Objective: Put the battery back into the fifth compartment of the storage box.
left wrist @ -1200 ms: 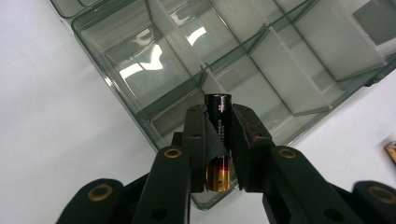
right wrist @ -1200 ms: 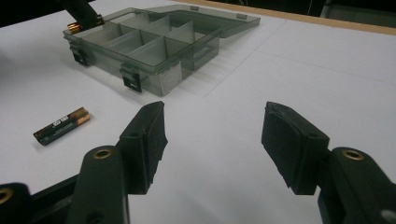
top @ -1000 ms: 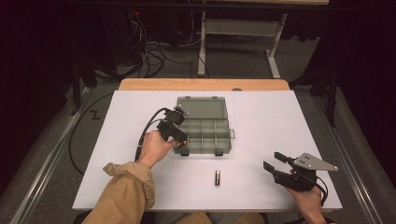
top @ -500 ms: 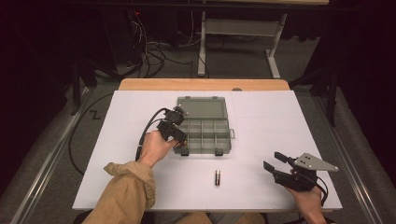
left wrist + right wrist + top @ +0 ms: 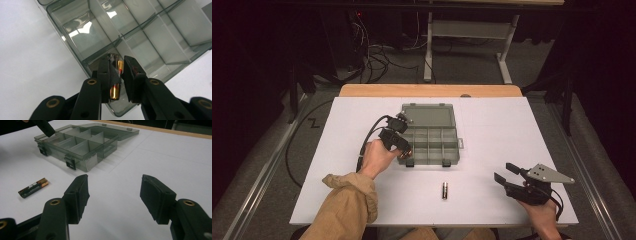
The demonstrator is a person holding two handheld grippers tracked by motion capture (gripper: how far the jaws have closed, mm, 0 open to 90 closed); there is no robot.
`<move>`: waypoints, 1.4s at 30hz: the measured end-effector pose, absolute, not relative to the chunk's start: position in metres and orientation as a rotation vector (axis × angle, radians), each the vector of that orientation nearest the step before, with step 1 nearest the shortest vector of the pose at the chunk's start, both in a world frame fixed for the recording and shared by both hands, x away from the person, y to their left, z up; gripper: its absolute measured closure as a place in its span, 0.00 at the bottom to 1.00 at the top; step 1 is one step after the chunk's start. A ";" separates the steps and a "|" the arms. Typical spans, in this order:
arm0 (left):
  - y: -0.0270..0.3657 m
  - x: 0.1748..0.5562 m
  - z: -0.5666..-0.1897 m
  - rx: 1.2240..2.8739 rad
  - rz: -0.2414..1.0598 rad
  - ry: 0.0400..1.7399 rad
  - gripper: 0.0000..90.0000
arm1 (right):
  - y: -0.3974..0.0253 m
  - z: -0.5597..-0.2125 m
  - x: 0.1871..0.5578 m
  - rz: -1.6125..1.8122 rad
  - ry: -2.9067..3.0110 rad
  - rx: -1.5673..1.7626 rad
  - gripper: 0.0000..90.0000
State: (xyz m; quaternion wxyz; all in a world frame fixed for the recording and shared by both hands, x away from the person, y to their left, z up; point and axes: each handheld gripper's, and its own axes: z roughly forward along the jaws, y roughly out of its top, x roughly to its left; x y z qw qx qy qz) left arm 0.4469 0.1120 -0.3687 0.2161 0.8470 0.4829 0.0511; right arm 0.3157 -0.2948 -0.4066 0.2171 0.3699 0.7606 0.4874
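room: dark, black curtains round the sides; desk frame (image 5: 462,30) at 12 o'clock past the table, cable tangle (image 5: 379,52) on the floor at 11.
table (image 5: 312,150): white top, wood strip along the far edge. Flat, matte, nothing to snag on.
box (image 5: 432,134): smoky clear organizer, centre of table, lid flat open toward 12, two latches on the near wall. Compartments look bare apart from the near-left one.
left gripper (image 5: 404,149): over the box's 8 o'clock corner, jaws pointing down into that corner cell. Left gripper view (image 5: 115,75): jaws narrow, a slim gap between them, battery A in the gap. Can't tell if the pads pinch it or have just let go.
right gripper (image 5: 507,172): at 4 o'clock, off the box, parked low over the table. Jaws wide apart, nothing in them (image 5: 113,192).
battery A (image 5: 115,86): inside the corner cell, gold end toward the camera, standing steep between the jaws, not lying flat yet.
battery B (image 5: 445,190): loose on the table at 6 o'clock of the box, between the hands; lies left of the right jaws (image 5: 33,187).
step: looks like dropping A into the cell.
how: open only a little so A tips against the wall, then lift straight up, clear of the dividers. Don't drag sideways, the box is light and would likely slide.
next guess: B, right side is closer.
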 end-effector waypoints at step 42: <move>0.115 0.417 -0.356 2.307 0.214 1.258 0.54 | -0.294 -0.407 0.315 1.346 2.108 1.027 0.46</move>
